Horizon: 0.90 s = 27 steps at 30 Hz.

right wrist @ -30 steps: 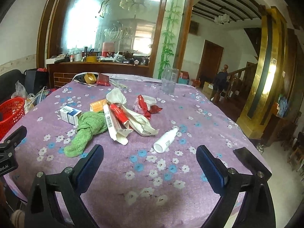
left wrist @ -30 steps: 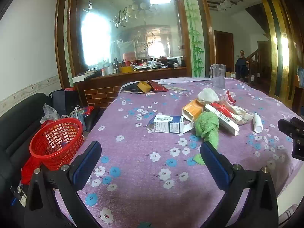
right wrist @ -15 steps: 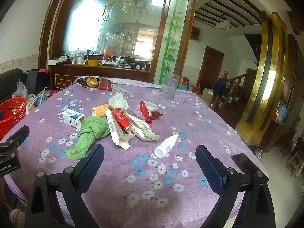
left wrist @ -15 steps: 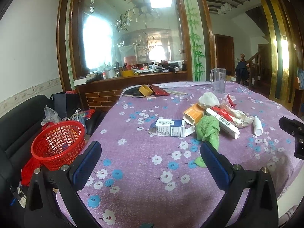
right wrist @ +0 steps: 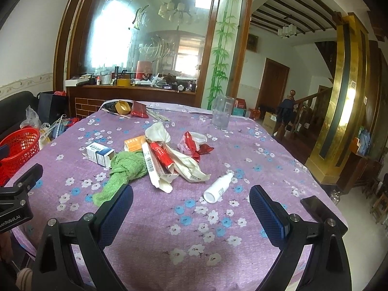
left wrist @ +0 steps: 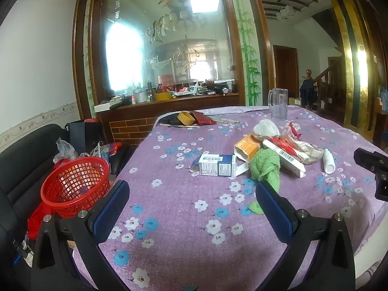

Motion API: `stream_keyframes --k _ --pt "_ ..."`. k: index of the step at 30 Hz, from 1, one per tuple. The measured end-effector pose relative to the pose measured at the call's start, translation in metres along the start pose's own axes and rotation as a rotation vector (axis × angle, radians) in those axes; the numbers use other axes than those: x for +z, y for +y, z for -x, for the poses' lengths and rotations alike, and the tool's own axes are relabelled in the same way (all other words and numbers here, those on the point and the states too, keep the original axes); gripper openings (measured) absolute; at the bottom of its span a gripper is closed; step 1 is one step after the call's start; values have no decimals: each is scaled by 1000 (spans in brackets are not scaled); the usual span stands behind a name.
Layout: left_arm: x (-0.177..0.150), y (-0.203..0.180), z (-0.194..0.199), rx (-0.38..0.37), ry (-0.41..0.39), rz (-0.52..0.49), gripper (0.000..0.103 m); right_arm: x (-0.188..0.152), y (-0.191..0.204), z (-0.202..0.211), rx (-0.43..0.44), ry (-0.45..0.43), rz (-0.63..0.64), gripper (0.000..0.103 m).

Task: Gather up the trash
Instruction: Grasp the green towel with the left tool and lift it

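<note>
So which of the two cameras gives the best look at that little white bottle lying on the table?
The right wrist view. There the white bottle lies whole and near, just ahead of the open right tongs, cap end toward the camera. In the left wrist view the bottle is farther off toward the right edge, small and seen at an angle.

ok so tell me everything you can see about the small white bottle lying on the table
The small white bottle is a slim, smooth cylinder that looks like plastic, with small print on its side too fine to read. It lies on its side on the purple floral tablecloth, flat base towards the right wrist camera and narrow capped tip pointing away. It sits apart to the right of the trash pile; the crumpled cream wrapper is nearest, with no visible contact. In the left wrist view the bottle lies beyond the green cloth. Neither hand-held gripper touches it.
</note>
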<state>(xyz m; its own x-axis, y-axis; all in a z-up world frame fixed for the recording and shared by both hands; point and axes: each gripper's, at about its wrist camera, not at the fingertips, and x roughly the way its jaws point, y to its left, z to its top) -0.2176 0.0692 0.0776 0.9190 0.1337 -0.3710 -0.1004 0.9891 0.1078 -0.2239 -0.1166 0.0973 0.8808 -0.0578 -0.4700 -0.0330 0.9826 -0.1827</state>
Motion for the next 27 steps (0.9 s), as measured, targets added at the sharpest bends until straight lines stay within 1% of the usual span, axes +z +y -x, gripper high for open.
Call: stream_keyframes --k 17,19,22,24,27 --pt "-4 -5 -2 -13 20 -20 103 -3 0 -4 10 21 -5 98" --pt "-4 -5 -4 -15 28 -19 103 -4 0 -6 17 28 -5 97" --pt "-3 -6 -9 -23 46 -23 103 -7 0 -11 41 49 -12 90" --pt "1 -8 -17 -44 76 -33 103 -8 -2 -15 54 63 -21 84" --pt "8 -13 -28 -89 117 -29 103 -8 -9 -21 81 84 -42 78"
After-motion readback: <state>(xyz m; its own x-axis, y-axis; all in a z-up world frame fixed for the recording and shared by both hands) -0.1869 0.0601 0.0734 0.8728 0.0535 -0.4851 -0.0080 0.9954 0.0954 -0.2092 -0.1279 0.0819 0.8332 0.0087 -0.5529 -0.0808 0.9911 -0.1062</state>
